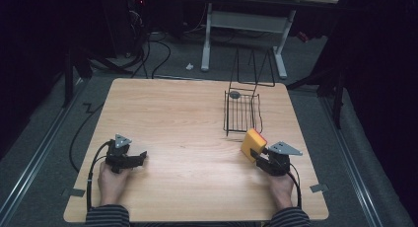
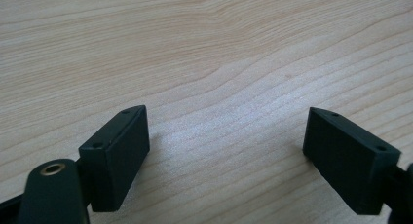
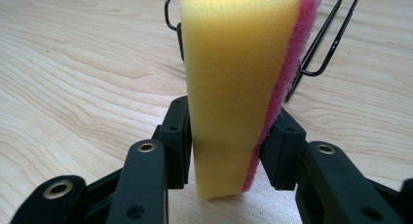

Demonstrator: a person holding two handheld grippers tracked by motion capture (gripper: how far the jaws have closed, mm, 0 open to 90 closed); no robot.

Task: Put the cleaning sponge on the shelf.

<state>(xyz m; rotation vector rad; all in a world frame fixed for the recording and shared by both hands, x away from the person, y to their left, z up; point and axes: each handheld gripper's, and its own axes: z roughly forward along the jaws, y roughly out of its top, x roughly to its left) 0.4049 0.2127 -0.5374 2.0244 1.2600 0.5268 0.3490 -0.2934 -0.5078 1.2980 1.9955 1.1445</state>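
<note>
Wooden bench (image 1: 187, 133) has a black wire rack (image 1: 241, 111) toward the back right with a small grey disc (image 1: 234, 94) in it. Right tool (image 1: 260, 155) is clamped on a yellow-and-pink sponge (image 1: 253, 143) just in front of the rack. Left tool (image 1: 140, 157) is spread wide, holding nothing.

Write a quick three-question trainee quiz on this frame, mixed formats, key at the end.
1. True or false: the left gripper is holding something.
2. What does the right gripper grip? A) cloth B) sponge C) cup
3. Fill in: the wire basket stands on the ____, just beyond the sponge.

Key: 1 false, its jaws are apart over bare wood. 2 B, the jaws press its yellow and pink sides. 3 table.
</note>
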